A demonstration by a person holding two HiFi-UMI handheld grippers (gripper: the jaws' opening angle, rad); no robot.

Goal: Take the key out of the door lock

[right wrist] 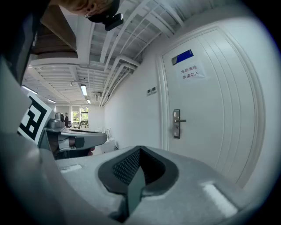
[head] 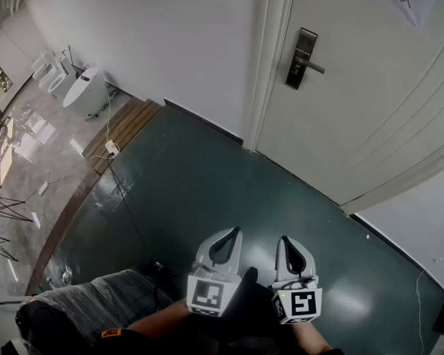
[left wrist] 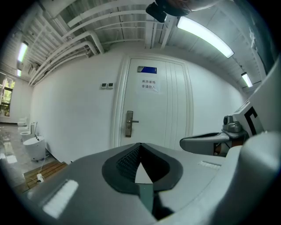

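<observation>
Standing well back from the door (head: 370,105), the person holds the left gripper (head: 231,239) and right gripper (head: 288,248) low, side by side, jaws closed on nothing — an approach carry, I judge — with the lock plate (head: 302,58) well ahead, its key too small to see.

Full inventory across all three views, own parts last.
door: 1, white, head view upper right
lock plate with lever: 1, dark metal, door's left edge; key too small to make out
notice: 1, white paper, upper door, under a blue sign
wall switches: 2, pale, left of door
floor: dark green
wooden step: 1, brown, by left wall
toilets: several, white, far left
left tongs: grey, shut, empty
right tongs: grey, shut, empty
</observation>
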